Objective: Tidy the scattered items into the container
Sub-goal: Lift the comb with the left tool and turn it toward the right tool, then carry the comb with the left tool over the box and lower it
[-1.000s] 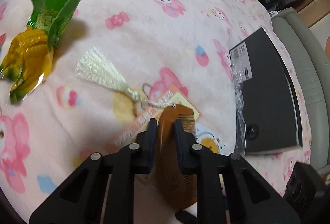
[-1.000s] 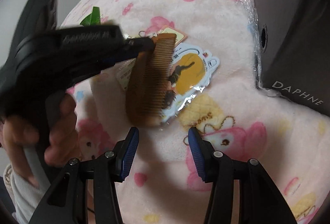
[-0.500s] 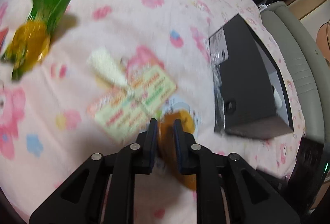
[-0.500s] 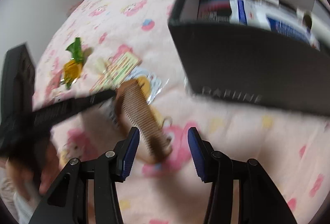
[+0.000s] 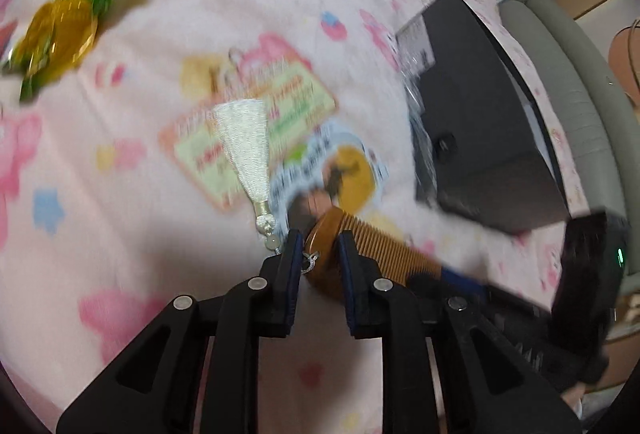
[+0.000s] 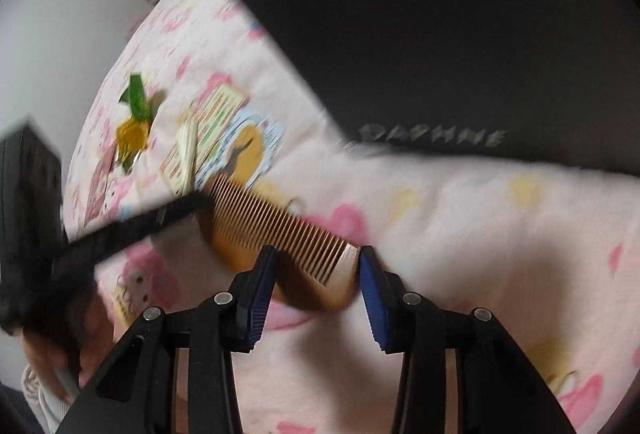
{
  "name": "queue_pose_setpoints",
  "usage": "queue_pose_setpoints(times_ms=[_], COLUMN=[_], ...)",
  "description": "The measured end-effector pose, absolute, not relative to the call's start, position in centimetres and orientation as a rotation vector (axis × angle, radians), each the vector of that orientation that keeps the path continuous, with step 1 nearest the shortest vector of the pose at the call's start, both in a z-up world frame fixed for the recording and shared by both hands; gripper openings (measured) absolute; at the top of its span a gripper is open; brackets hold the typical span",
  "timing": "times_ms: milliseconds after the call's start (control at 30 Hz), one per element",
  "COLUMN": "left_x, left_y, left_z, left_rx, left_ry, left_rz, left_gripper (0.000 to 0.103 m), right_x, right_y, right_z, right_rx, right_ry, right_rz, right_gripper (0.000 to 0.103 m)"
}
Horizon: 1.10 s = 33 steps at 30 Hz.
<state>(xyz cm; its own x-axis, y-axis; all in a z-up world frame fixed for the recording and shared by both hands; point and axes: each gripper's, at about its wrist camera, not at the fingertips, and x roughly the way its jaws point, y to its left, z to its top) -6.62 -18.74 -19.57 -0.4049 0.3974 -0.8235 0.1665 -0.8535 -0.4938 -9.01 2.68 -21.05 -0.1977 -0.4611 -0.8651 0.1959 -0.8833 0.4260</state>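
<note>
My left gripper (image 5: 318,246) is shut on the spine end of a brown wooden comb (image 5: 360,248) and holds it above the pink blanket. A white tassel (image 5: 246,150) hangs from the comb's end. In the right wrist view the comb (image 6: 276,230) reaches toward me, its free end between the open jaws of my right gripper (image 6: 318,266). The dark grey box (image 6: 460,46) marked DAPHNE stands just behind; it also shows in the left wrist view (image 5: 484,122).
On the blanket lie a green and yellow snack bag (image 5: 68,26), a printed card (image 5: 256,122) and a round sticker pack (image 5: 340,170). A grey sofa edge (image 5: 580,82) runs behind the box.
The left gripper has carried the comb toward the right gripper, and the comb's free end now sits between the open right jaws. The tassel swung forward.
</note>
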Motion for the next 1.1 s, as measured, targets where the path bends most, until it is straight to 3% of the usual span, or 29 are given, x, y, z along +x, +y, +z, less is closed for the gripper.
queue_pose_setpoints(times_ms=[333,667,1100], left_x=[-7.4,-4.2,-6.0], left_y=[-17.9,-15.7,-11.6], left_z=[-20.8,-19.2,-8.8], left_rx=[-1.628,-1.61,-1.368], left_ry=[-0.807,-0.839,-0.718], left_rz=[2.381,2.338,2.42], left_gripper=[0.021,0.022,0.022], right_x=[-9.4,-8.3,-8.4], right_y=[3.3,4.9,10.2], right_z=[-21.4,-17.4,-9.7], right_rx=[1.642,1.545,1.336], right_ry=[-0.299,-0.235,-0.334], right_rz=[-2.155,-2.211,-2.32], right_gripper=[0.039,0.036,0.036])
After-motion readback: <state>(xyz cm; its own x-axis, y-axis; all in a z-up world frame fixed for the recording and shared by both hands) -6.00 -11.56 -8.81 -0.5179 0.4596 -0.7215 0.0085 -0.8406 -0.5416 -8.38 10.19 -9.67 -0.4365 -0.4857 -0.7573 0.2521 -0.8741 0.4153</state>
